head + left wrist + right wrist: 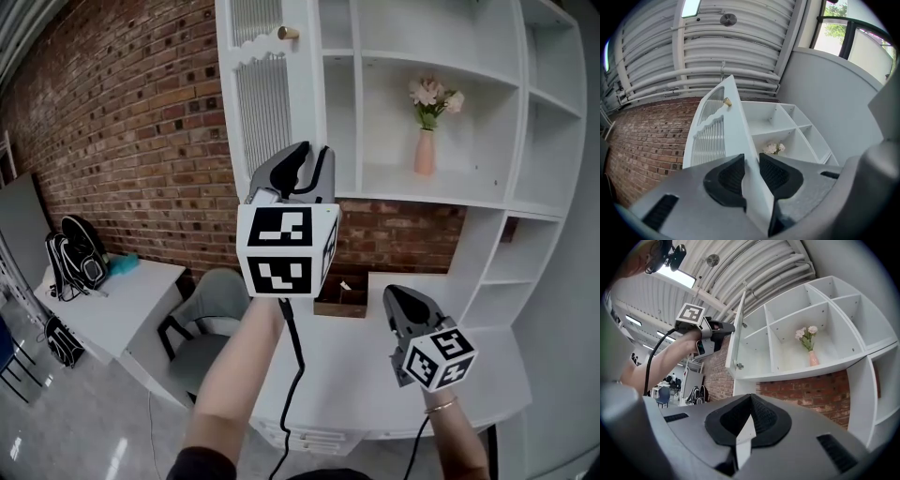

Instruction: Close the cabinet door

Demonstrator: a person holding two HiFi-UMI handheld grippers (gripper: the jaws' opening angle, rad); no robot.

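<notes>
The white cabinet door with a ribbed panel and a brass knob stands swung out from the shelf unit. My left gripper is raised at the door's free edge. In the left gripper view that edge fills the narrow gap between the two black pads, so my left gripper is shut on it. The right gripper view shows the door edge-on with the left gripper against it. My right gripper hangs lower over the desk, shut and holding nothing.
A pink vase with flowers stands in an open compartment. Below are a white desk, a small wooden box and a grey chair. A brick wall runs left, with a backpack on a side table.
</notes>
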